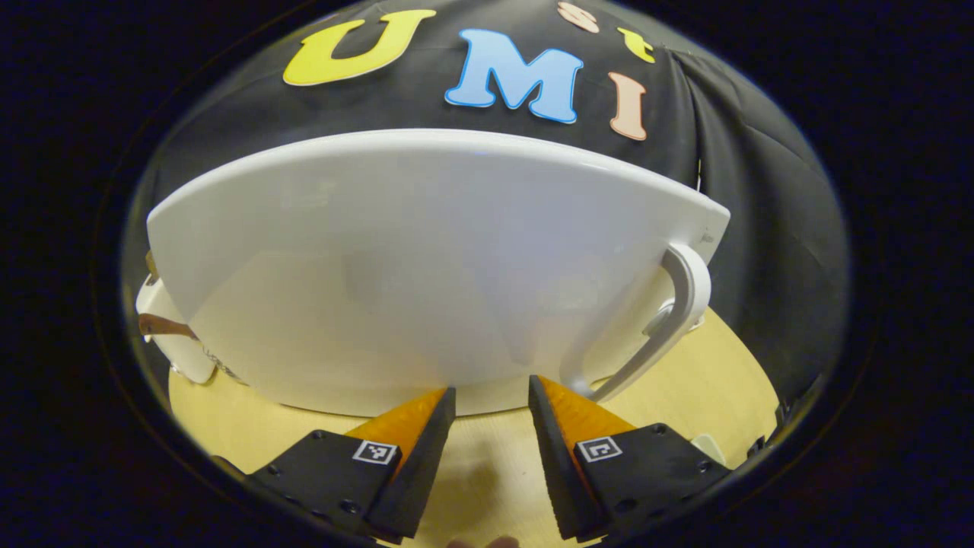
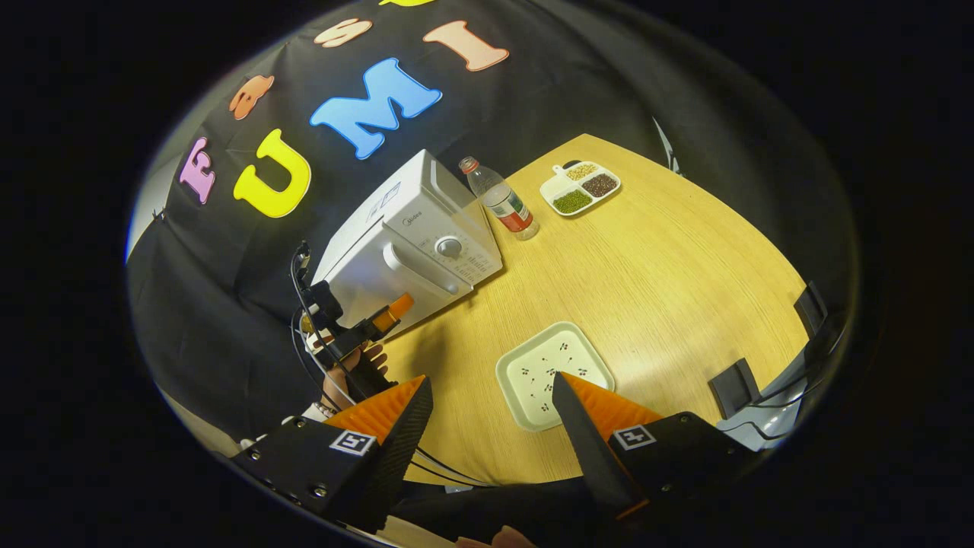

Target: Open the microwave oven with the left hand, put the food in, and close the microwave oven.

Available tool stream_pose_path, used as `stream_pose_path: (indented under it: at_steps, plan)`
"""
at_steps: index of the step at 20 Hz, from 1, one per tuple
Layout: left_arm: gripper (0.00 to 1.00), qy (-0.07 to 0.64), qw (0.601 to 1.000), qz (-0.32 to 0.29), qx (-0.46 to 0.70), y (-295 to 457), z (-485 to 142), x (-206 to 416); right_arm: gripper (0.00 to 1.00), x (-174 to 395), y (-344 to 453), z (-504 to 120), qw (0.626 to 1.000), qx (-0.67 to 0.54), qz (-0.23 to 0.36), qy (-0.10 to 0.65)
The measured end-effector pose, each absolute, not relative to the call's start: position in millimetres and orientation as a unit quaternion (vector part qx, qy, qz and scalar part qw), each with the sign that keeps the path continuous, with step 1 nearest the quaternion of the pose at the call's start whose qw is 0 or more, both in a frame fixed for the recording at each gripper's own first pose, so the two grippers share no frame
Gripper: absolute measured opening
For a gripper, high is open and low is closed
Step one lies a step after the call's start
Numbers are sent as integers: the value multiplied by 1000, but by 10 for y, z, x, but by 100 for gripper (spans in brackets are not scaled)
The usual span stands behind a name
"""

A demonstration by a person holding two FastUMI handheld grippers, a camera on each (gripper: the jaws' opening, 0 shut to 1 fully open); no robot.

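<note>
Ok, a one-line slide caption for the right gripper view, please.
Open right gripper hovering above a square plate on the wooden table, left gripper at the closed microwave door.

Right gripper [image 2: 491, 399] at bottom centre of frame, jaws apart with nothing between them, hovering above the bench [image 2: 685, 259]. Square white plate [image 2: 544, 365] with small dark specks lies on the bench just above the jaws. White microwave oven [image 2: 411, 236] sits left of centre, door looks closed. Left gripper [image 2: 392, 310] held by a hand [image 2: 346, 377] at lower left, its tips at the door front; contact can't be confirmed. Bottle [image 2: 498, 199] stands just right of the oven; three-compartment tray [image 2: 580, 188] of grains upper centre-right.
</note>
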State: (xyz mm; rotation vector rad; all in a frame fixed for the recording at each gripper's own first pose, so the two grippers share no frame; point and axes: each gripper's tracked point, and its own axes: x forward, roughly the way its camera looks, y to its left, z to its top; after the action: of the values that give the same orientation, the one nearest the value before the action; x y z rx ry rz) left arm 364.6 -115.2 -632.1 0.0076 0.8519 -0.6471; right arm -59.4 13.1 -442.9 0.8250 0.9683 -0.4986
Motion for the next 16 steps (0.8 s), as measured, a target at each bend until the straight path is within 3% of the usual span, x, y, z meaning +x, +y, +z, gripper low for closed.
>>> stream_pose_path:
  at_steps: [7, 13, 14, 16]
  plan:
    - [72, 419, 851, -317, -4, -1227, -6362, 3617, 97, -640, 200, -4397, 777, 377, -221, 454]
    - [72, 387, 872, -300, -2, -1178, -6062, 3621, 98, -757, 248, -4334, 778, 379, -213, 454]
    - [83, 385, 872, -301, -4, -1171, -5990, 3570, 98, -776, 255, -4321, 780, 376, -208, 455]
    - [79, 379, 876, -299, -5, -1108, -5831, 3457, 97, -841, 250, -4292, 785, 363, -196, 461]
